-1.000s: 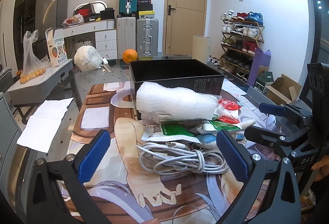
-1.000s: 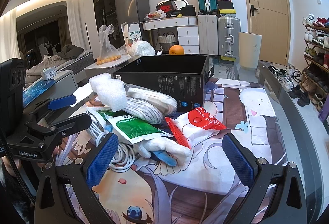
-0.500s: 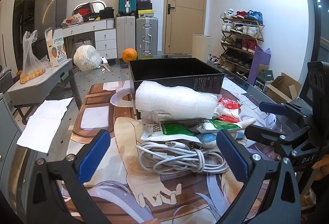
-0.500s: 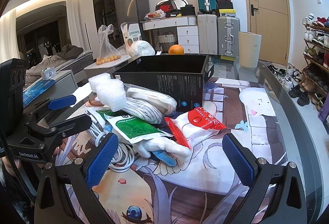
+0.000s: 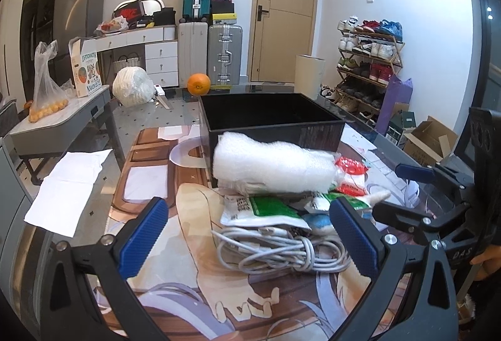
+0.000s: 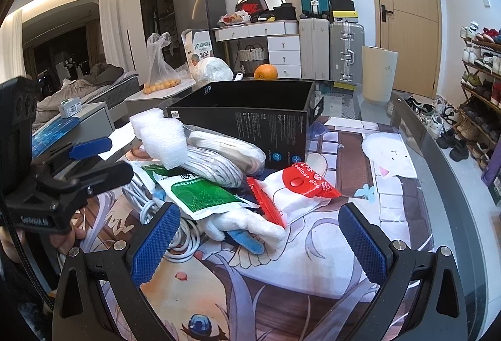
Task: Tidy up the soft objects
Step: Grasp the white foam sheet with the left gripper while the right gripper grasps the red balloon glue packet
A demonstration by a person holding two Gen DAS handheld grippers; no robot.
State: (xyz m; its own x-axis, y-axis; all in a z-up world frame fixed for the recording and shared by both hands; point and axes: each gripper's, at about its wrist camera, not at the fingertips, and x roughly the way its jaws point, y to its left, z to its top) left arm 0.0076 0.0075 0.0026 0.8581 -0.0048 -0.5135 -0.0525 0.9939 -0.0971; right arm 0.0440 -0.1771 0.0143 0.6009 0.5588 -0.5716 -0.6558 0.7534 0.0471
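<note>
**On the glass table: soft pile waiting in front of the black box**

Between my two grippers and the black box (image 5: 269, 119) sits one heap of soft goods, touching the box's near wall. Left gripper (image 5: 250, 234) released, jaws spread wide, nothing between them; it hovers just short of the cable coil. Right gripper (image 6: 256, 242) likewise wide apart and empty, hovering over the plush end of the heap.

Count, as far as I can separate them:
- one roll of white foam wrap (image 5: 272, 167), on top, lying across the pile
- one coil of white cable (image 5: 275, 250), nearest the left gripper
- one green-printed pouch (image 6: 200, 195)
- one red-and-white "balloon glue" packet (image 6: 300, 190)
- one white-and-blue plush toy (image 6: 247, 228), partly under the pouch
- one clear bag of white cord bundles (image 6: 225, 161), number inside I cannot tell
- one box, apparently empty

Handling judgement: foam wrap looks very light and springy; I would pinch it mid-length so it doesn't sag or unroll. Pouch and packet are slick film, likely to slip, so take them by a crimped edge. Cable is heavier and floppy; grip across several loops at once or strands will trail. Plush compresses easily; grab the body, not a limb.

Nothing appears to be in the box yet, so I judge the sorting barely begun.
</note>
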